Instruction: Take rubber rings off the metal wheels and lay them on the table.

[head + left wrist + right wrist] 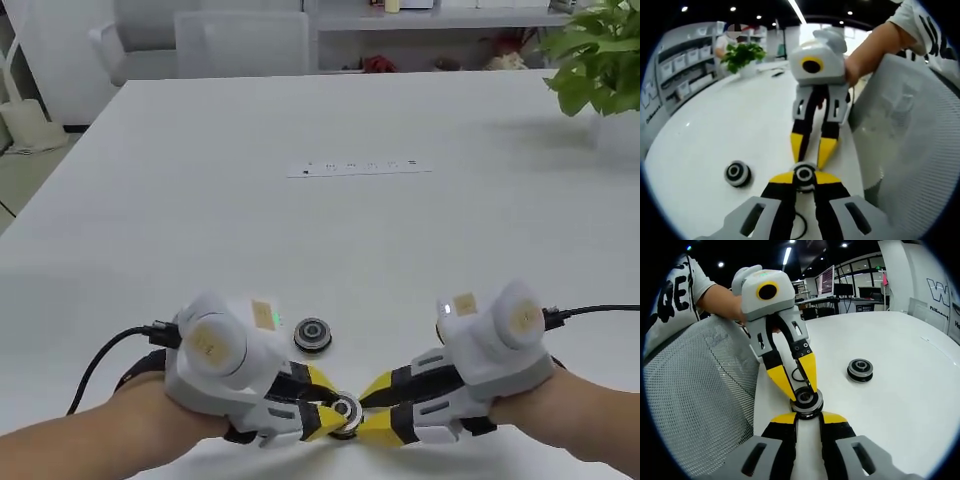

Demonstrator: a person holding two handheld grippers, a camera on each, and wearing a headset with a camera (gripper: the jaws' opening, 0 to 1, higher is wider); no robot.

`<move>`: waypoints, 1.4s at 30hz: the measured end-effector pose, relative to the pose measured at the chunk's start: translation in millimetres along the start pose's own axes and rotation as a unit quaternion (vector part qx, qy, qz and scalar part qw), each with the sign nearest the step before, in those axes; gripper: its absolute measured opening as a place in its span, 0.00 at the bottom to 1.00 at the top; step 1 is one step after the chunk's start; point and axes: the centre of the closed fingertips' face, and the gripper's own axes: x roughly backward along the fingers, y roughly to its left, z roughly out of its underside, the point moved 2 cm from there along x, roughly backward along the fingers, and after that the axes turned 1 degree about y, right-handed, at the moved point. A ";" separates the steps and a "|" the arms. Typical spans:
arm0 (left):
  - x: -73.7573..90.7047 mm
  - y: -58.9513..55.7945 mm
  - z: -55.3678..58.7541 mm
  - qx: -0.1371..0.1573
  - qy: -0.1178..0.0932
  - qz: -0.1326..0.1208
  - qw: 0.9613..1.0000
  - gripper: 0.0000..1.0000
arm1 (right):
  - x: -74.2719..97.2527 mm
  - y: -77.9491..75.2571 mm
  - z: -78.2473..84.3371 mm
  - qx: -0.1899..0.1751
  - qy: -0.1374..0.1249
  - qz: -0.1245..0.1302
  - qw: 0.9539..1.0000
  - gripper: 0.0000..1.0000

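A small metal wheel with a dark rubber ring is held between both grippers just above the white table's near edge. My left gripper comes in from the left and is shut on the wheel. From the right, my right gripper has its yellow tips closed on the same wheel. In each gripper view the other gripper faces the camera, its tips meeting the wheel. A second wheel with its ring on lies flat on the table just beyond.
A flat white socket strip lies at mid-table. A potted plant stands at the far right. A mesh chair back is close behind the near table edge. Black cables trail from both grippers.
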 end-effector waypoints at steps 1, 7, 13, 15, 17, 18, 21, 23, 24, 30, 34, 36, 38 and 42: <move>0.0 -0.2 0.0 0.000 -0.001 -0.001 1.000 0.14 | 0.7 -0.1 0.7 -0.003 0.001 0.000 1.000 0.13; -0.7 0.1 -0.2 -0.003 0.000 -0.004 1.000 0.13 | 2.2 -1.1 2.5 -0.014 0.006 0.004 1.000 0.04; -1.2 0.8 -0.1 -0.009 0.003 -0.008 1.000 0.13 | 2.9 -3.9 2.4 -0.044 0.004 0.009 0.999 0.01; -1.6 0.8 -0.2 -0.011 0.003 -0.009 1.000 0.13 | 3.3 -5.1 3.3 -0.071 0.001 0.009 0.997 0.00; -2.0 0.6 -0.5 -0.013 0.004 -0.009 1.000 0.13 | 4.5 -5.7 3.7 -0.107 -0.005 0.005 0.994 0.00; -2.1 0.6 -0.3 -0.014 0.004 -0.009 1.000 0.13 | 5.0 -5.9 2.8 -0.119 -0.011 0.003 0.993 0.00; -2.5 0.6 -0.3 -0.014 0.004 -0.010 1.000 0.13 | 7.5 -7.5 3.5 -0.140 -0.020 0.003 0.990 0.00; -2.6 0.6 -0.2 -0.015 0.005 -0.011 1.000 0.13 | 9.4 -9.4 1.8 -0.158 -0.033 0.004 0.987 0.00; -2.6 0.5 -0.4 -0.015 0.006 -0.011 1.000 0.13 | 11.5 -11.3 -1.5 -0.177 -0.048 0.006 0.983 0.00; -3.5 0.4 -0.6 -0.013 0.006 -0.014 1.000 0.13 | 14.2 -11.9 -5.5 -0.199 -0.065 0.002 0.978 0.00; -3.8 0.6 -0.5 -0.012 0.008 -0.017 1.000 0.13 | 13.9 -11.4 -7.3 -0.206 -0.069 -0.001 0.976 0.00; -4.0 0.8 -0.7 -0.012 0.008 -0.018 1.000 0.12 | 14.0 -11.3 -7.6 -0.209 -0.070 -0.001 0.975 0.00; -4.2 0.9 -0.8 -0.012 0.009 -0.018 1.000 0.12 | 14.3 -10.8 -8.3 -0.213 -0.071 -0.002 0.975 0.00; -4.1 1.0 -1.1 -0.010 0.010 -0.019 1.000 0.12 | 14.1 -9.2 -10.3 -0.215 -0.072 -0.006 0.974 0.00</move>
